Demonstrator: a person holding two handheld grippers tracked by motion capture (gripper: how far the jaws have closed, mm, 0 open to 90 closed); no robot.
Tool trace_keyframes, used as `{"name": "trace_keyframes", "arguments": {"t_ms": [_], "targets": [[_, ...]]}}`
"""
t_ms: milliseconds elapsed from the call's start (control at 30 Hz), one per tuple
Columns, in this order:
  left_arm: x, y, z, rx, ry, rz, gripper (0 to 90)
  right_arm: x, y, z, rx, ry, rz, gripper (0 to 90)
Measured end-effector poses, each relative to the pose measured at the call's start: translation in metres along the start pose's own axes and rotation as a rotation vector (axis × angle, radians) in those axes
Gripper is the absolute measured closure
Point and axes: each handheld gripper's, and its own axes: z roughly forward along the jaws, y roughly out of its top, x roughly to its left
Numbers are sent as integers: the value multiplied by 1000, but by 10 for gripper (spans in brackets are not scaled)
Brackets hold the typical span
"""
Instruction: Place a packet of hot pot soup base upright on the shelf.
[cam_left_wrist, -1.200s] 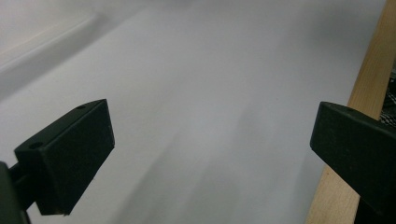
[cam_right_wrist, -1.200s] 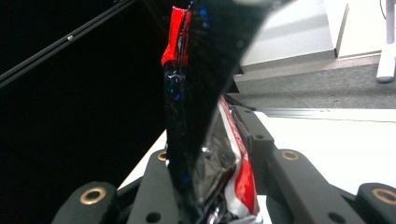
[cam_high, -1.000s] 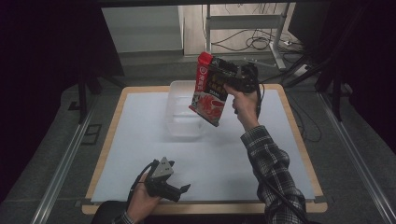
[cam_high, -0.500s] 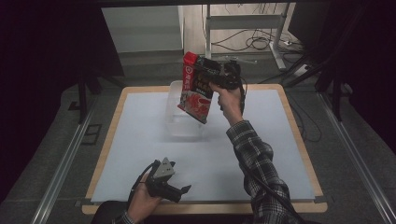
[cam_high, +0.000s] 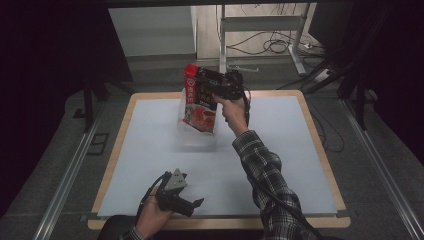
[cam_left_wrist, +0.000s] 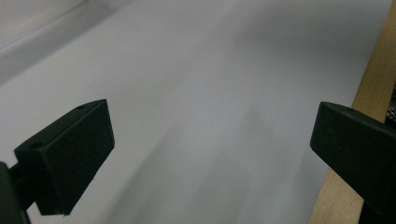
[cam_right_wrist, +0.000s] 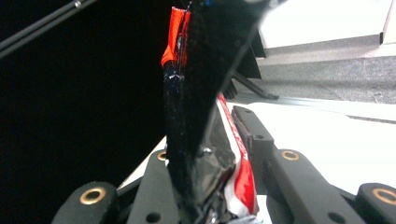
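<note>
Stretching across the middle of the high view, the table (cam_high: 150, 150) is showing a pale grey top with a wooden rim. Just above the centre of that frame, a clear plastic tub (cam_high: 196, 138) is sitting on the far half of the table, and its walls are hard to make out against the surface.

Hanging over the tub, in the upper middle of the frame, a red and black snack bag (cam_high: 200, 102) is tilting slightly, with its red top edge pointing up and left and its lower edge overlapping the tub's outline. Whether the bag is touching the tub cannot be told. The right gripper (cam_high: 220, 86) is sitting at the bag's upper right, gripping it from the side, with a hand wrapped around the tool just below and a plaid sleeve running down toward the lower right. In the right gripper view, the bag (cam_right_wrist: 205, 154) is rising up the centre of the frame between the two black jaws, which are pinching its crumpled foil from both sides.

Resting at the lower left of the high view, near the table's front edge, the left gripper (cam_high: 192, 202) is lying well apart from the bag. In the left gripper view, its jaws are standing spread wide over bare tabletop.
</note>
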Motion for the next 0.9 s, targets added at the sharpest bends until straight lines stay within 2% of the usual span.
{"name": "trace_keyframes", "arguments": {"t_ms": [533,633,767,900], "targets": [[1,-1,0,5,-4,-11,0,-4,-25,10,51,13,-4,711],[1,-1,1,6,-4,-11,0,-7,-28,8,50,15,-7,709],[1,-1,2,9,-6,-13,0,-11,-33,4,74,7,-43,703],[1,-1,2,13,-8,-10,0,-18,-39,-1,88,-8,-39,687]]}}
